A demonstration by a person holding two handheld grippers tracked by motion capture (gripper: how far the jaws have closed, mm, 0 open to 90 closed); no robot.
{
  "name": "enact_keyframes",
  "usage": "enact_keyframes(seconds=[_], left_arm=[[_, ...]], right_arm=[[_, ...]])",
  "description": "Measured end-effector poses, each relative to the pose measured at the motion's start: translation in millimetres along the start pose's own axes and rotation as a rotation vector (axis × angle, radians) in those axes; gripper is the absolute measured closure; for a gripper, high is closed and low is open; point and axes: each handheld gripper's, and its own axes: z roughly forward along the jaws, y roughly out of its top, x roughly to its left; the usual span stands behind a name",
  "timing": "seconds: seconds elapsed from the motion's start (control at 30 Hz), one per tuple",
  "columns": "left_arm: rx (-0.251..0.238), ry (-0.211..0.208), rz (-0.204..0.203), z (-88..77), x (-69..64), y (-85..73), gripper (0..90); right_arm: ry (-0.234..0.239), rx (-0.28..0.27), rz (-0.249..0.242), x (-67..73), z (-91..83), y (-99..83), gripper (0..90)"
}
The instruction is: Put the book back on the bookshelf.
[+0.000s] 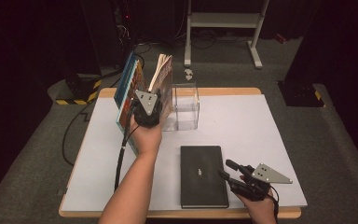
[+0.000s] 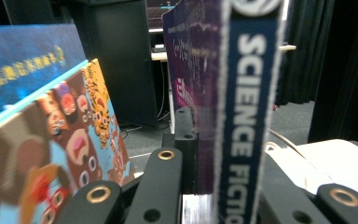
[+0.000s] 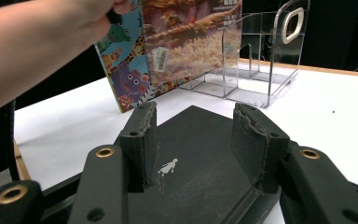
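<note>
Science-fiction paperback with the blue spine point(image 2: 249, 116) sits clamped upright in our left claw point(image 2: 223, 186); our right claw point(image 3: 198, 144), half-open and empty, hovers above a black notebook point(image 3: 200, 158).

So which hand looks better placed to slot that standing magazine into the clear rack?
Probably the left. The left hand-held gripper is already shut on the science fiction magazine, upright right beside the clear rack. The right hand-held gripper sits at the black book near the table's front edge.
</note>
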Motion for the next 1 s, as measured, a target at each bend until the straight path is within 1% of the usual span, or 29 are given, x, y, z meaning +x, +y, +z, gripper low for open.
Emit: enact_keyframes(seconds=[0.1, 0.2, 0.33, 0.37, 0.4, 0.6, 0.67, 0.83, 0.97, 1.0], left_arm=[[0.007, 0.010, 0.023, 12.7, -2.1, -1.4, 83.5], [0.018, 0.021, 0.026, 25.3, -4.1, -5.1, 83.5], [0.019, 0.026, 0.012, 35.8, -2.5, -9.9, 83.5], [0.020, 0.021, 0.017, 38.1, -2.4, -11.1, 83.6], [0.021, 0.023, 0.038, 40.5, -3.3, -12.3, 83.5], [0.009, 0.028, 0.020, 43.3, -1.8, -19.0, 83.5], [0.004, 0.031, 0.027, 43.5, -2.2, -21.6, 83.5], [-0.004, 0.034, 0.014, 38.2, -1.7, -28.9, 83.0], [0.004, 0.050, -0.003, 32.7, 0.9, -34.5, 81.5], [0.008, 0.048, -0.007, 31.4, 1.4, -35.4, 80.9]], right_arm=[[0.002, 0.000, 0.002, 0.5, -0.5, -0.4, 50.2], [0.004, 0.001, 0.003, 0.6, 0.2, -1.2, 50.3], [0.006, 0.006, 0.003, 0.0, 1.5, -2.1, 50.4], [0.003, 0.007, -0.002, 0.2, 1.9, -2.4, 50.4], [0.004, 0.009, -0.004, 0.4, 2.1, -2.8, 50.4], [0.016, 0.015, -0.004, 1.9, 4.7, -4.5, 50.4], [0.016, 0.019, -0.009, 2.9, 5.4, -4.7, 50.5], [0.019, 0.023, -0.010, 4.8, 6.6, -5.1, 50.4], [0.023, 0.028, -0.011, 6.0, 8.0, -5.7, 50.4], [0.025, 0.029, -0.013, 6.2, 8.2, -5.8, 50.4]])
